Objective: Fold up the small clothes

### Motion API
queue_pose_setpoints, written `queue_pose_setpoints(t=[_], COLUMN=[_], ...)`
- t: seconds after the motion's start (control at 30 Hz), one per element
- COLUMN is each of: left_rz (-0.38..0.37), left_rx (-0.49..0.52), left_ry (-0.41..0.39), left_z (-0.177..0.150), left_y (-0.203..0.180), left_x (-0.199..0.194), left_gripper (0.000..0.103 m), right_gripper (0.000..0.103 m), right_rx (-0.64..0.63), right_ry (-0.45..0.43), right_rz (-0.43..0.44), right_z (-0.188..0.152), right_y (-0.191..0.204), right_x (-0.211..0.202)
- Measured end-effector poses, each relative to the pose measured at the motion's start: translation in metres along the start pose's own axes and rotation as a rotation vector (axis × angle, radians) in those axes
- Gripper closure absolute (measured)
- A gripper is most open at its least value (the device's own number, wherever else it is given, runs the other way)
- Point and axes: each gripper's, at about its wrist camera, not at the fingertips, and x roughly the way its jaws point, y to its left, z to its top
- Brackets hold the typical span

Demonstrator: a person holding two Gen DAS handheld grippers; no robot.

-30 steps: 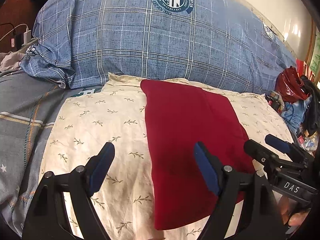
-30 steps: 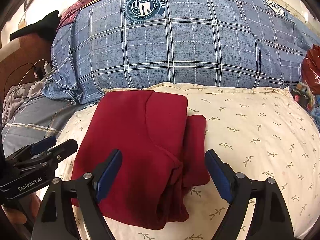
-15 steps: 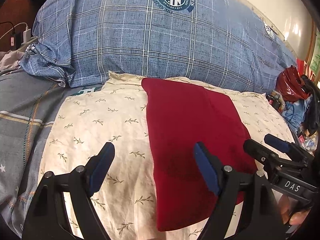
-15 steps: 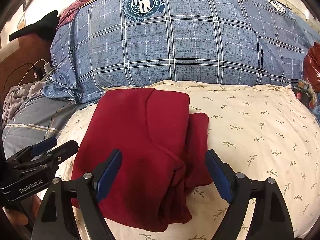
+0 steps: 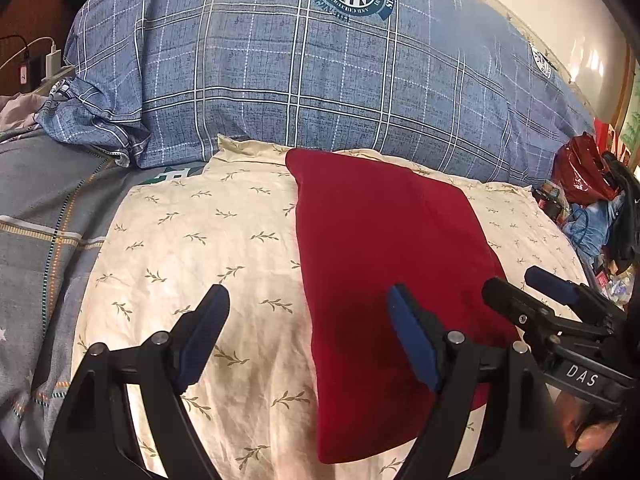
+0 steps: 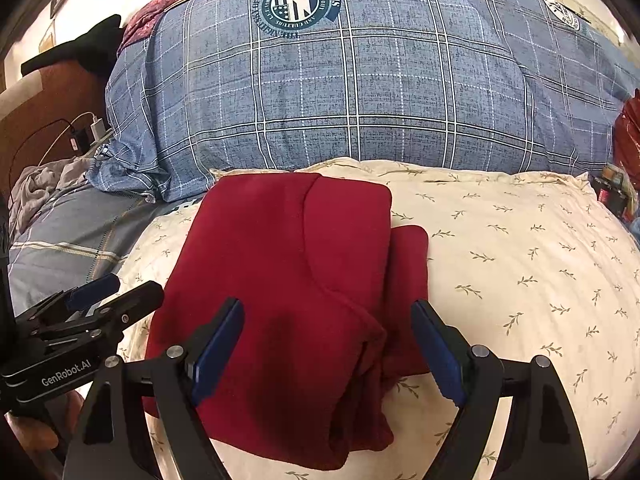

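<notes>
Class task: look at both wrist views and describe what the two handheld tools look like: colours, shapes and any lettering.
Both are black, angular frames with silver rivets, each ending in two fingers faced with dark blue pads. The left tool shows white "GenRobot.AI" lettering on its side in the right wrist view; the right tool shows white "DAS" lettering in the left wrist view. No cables or sleeves are visible.

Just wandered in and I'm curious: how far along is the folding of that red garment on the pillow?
Mostly done, it seems. The red garment lies folded into a compact stack on the leaf-print pillow, though layers along its right edge sit uneven. Nothing is in hand: the left gripper and right gripper are both open above it. Perhaps a final tidy remains.
</notes>
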Motion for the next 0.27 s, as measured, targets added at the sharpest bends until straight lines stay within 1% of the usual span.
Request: queue_pose_setpoints(t=[0.27], left_rz=[-0.027], left_rx=[-0.025], left_ry=[0.008], left_z=[-0.002], left_y=[0.011], left_x=[0.004], left_gripper=[0.022], right_gripper=[0.017], right_rx=[0.007], right_ry=[0.016], right_rz=[-0.01], right_z=[-0.001], right_y=[-0.006], right_x=[0.007])
